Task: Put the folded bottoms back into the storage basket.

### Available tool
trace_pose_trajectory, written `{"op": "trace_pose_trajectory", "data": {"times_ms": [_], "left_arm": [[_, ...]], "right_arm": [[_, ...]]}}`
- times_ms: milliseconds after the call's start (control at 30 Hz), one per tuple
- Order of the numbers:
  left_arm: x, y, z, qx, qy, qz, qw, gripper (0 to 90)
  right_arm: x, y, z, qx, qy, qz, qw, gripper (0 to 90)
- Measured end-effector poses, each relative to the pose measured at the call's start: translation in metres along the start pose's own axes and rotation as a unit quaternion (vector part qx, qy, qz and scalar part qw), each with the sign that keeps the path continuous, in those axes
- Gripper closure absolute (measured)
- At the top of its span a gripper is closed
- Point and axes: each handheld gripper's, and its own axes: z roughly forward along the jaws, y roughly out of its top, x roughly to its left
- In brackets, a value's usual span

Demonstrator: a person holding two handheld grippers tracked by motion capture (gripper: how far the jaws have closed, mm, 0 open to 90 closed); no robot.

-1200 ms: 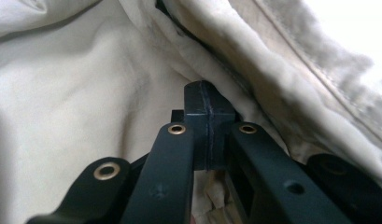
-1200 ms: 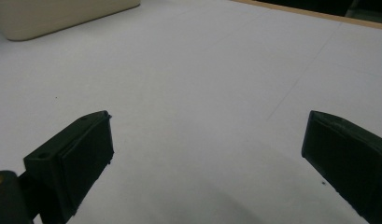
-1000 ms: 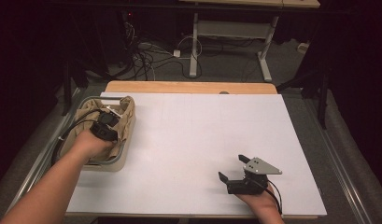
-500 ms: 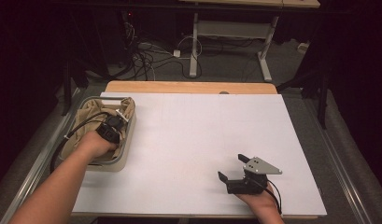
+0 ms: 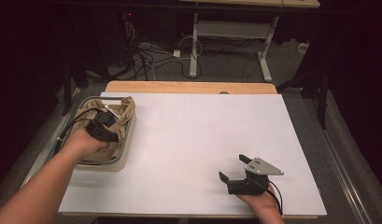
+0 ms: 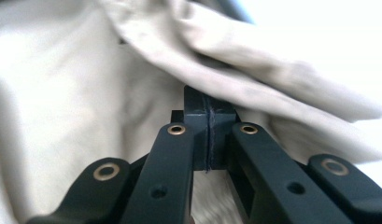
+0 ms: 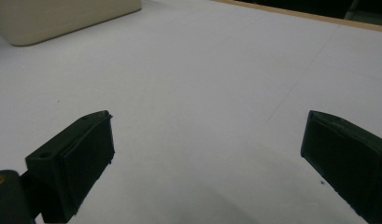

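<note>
Beige cloth (image 5: 119, 113), soft and creased, bunched inside cream bin (image 5: 125, 149) at left edge of white worktop (image 5: 193, 140). Left gripper (image 5: 106, 117) down in the bin, jaws clenched tip to tip; in left gripper view a fold of the cloth (image 6: 254, 70) draped across and just beyond the tips, whether any fabric pinched between them not clear. Right gripper (image 5: 232, 169) released, jaws wide apart, resting near the near-right corner of the worktop, well apart from the bin, nothing between the jaws.

Handling, judged: light, limp, not fragile, unlikely to slip from rubbered pads; likely to sag and trail once lifted, possibly snagging on bin rim. Best taken at a raised fold or a free edge, not at the flat middle.

Orientation: crumpled, no clear pointing direction; bulk roughly along the bin's near-to-far length.
</note>
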Motion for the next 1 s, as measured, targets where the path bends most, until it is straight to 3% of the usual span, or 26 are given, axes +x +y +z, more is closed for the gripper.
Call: {"op": "trace_pose_trajectory", "data": {"times_ms": [133,267,400,700,1000], "left_arm": [[-0.008,0.000,0.010,0.019,0.007,0.006,0.9998,87.7],[-0.005,0.001,0.016,0.026,0.002,-0.001,0.9997,87.7],[-0.007,0.001,0.027,0.045,0.014,0.003,0.9989,87.7],[-0.005,0.002,0.025,0.050,0.019,0.011,0.9985,87.6],[0.015,-0.009,0.014,0.049,0.040,-0.021,0.9978,77.3]], "right_arm": [[0.001,0.001,0.001,-0.001,0.001,-0.003,1.0000,3.7],[0.002,0.002,0.003,0.000,0.003,-0.005,1.0000,3.7],[0.002,0.002,0.003,0.000,0.003,-0.004,1.0000,3.7],[0.000,0.003,0.001,-0.005,-0.001,-0.001,1.0000,3.7],[-0.007,0.002,-0.002,-0.008,-0.009,0.003,0.9999,3.4]]}}
